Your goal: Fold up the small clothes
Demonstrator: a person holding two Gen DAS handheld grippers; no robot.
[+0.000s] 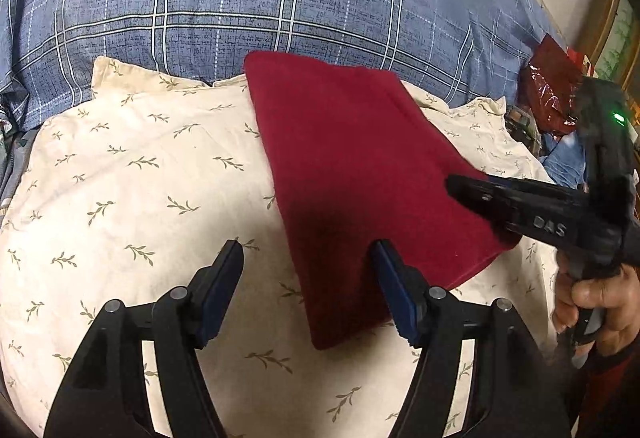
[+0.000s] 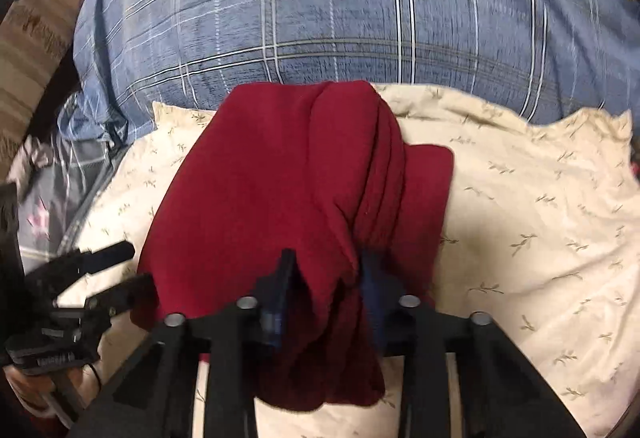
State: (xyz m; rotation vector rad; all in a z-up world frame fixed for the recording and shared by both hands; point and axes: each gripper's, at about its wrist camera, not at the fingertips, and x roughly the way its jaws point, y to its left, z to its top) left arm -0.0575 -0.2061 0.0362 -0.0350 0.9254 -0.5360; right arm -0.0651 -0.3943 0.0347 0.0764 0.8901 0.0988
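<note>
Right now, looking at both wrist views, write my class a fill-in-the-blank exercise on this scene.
1. The folded cloth is ____ in colour.
2. It lies on a cream pillow printed with small ____.
3. The right hand-held gripper has ____ bunched between its fingers.
4. The left hand-held gripper stands ____.

Missing words: red; leaf sprigs; cloth; open

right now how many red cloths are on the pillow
1. The red cloth lies across the middle of the leaf-print pillow, its near edge bunched in the right hand-held gripper. A second piece may be hidden under its folds.
</note>
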